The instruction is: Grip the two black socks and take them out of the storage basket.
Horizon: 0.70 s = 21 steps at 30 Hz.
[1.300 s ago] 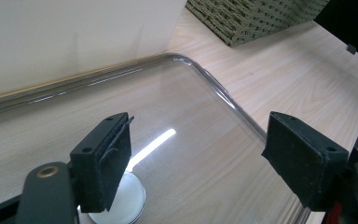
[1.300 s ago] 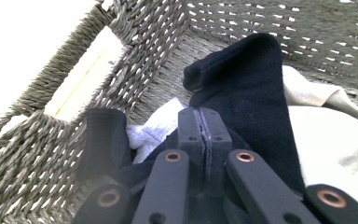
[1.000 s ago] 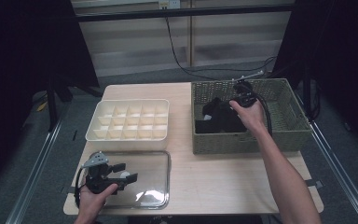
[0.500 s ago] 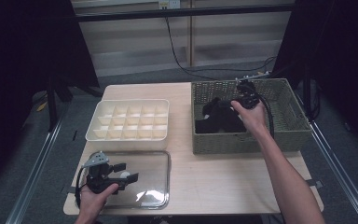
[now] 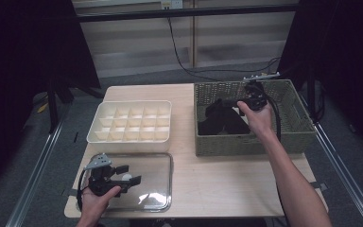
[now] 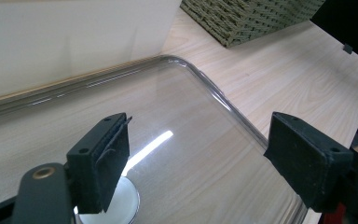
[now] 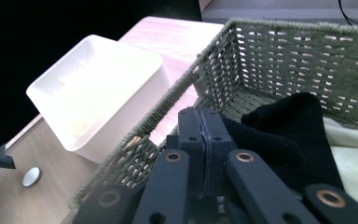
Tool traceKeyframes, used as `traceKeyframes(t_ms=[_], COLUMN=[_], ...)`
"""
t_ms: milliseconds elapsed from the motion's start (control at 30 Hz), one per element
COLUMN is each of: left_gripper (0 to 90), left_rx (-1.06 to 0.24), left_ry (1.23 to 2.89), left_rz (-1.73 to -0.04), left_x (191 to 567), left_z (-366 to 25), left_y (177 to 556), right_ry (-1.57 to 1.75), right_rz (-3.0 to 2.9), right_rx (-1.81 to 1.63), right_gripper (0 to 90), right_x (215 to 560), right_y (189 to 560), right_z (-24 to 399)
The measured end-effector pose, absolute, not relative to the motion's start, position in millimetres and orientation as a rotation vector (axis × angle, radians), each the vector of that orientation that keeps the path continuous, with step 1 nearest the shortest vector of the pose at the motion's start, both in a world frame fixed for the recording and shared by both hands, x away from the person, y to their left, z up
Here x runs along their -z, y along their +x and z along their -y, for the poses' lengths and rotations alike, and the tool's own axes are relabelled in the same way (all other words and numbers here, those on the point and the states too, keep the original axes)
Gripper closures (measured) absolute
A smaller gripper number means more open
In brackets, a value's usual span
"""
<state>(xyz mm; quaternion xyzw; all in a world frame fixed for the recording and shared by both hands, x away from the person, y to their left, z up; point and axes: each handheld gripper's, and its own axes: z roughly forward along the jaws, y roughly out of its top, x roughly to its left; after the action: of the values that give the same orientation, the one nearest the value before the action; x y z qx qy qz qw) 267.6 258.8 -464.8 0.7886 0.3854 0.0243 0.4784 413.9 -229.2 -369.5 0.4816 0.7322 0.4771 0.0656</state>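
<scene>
Over the woven basket [image 5: 297, 137], right gripper [image 7: 204, 126] jaws pressed together on black cloth [image 7: 289, 130]; left gripper [image 6: 196, 163] gapes wide, empty, above clear lid [image 6: 182, 107].

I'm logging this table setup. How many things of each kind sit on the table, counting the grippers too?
Wicker basket: 1
White divided tray: 1
Clear lid: 1
Black cloth in the basket: 1
Pale cloth in the basket: 1
Hand-held gripper: 2 (left hand-held gripper, right hand-held gripper)
Total: 7
</scene>
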Motion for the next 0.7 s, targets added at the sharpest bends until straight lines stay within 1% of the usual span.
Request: traceKeyframes(t_ms=[700], left_gripper=[22.3], left_rx=[-0.065], left_ry=[1.930], left_rz=[-0.914], left_x=[463], left_z=[-254], left_y=[265], right_ry=[1.400], right_rz=[-2.113], right_rx=[-1.545], right_gripper=[89.0], right_x=[347], right_y=[394], right_z=[242])
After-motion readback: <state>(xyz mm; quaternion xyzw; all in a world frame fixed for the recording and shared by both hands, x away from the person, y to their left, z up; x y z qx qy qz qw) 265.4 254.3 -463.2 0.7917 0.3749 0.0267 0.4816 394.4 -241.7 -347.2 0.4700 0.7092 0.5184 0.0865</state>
